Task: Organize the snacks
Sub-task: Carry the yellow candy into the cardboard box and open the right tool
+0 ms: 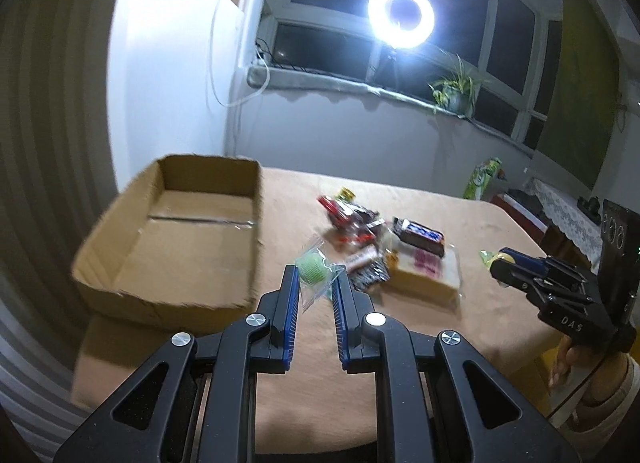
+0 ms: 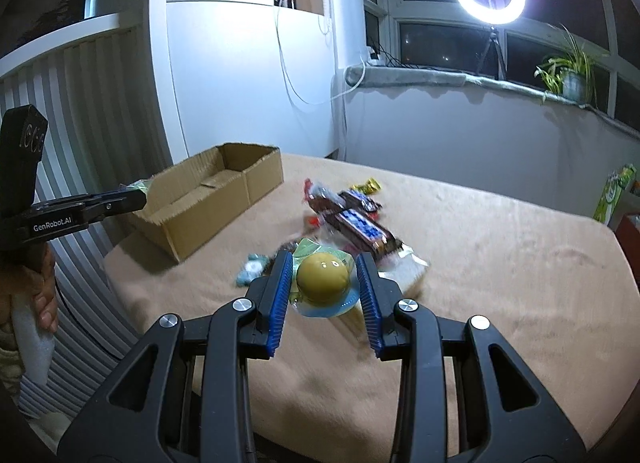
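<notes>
Behind the tan-covered table (image 1: 460, 327) a ring light (image 1: 401, 10) glares at the dark window. From the left wrist view we see our left gripper (image 1: 316, 283) pinching a clear packet with a green round sweet (image 1: 314, 273), lower centre, beside the empty cardboard box (image 1: 172, 231) at middle left; the snack pile (image 1: 384, 247) lies just right of it. Only the right wrist view shows our right gripper (image 2: 325, 277) clamped on a yellow ball snack (image 2: 323, 278) in its wrapper, held off the cloth. Bare cloth stretches toward the table's right edge in both views.
</notes>
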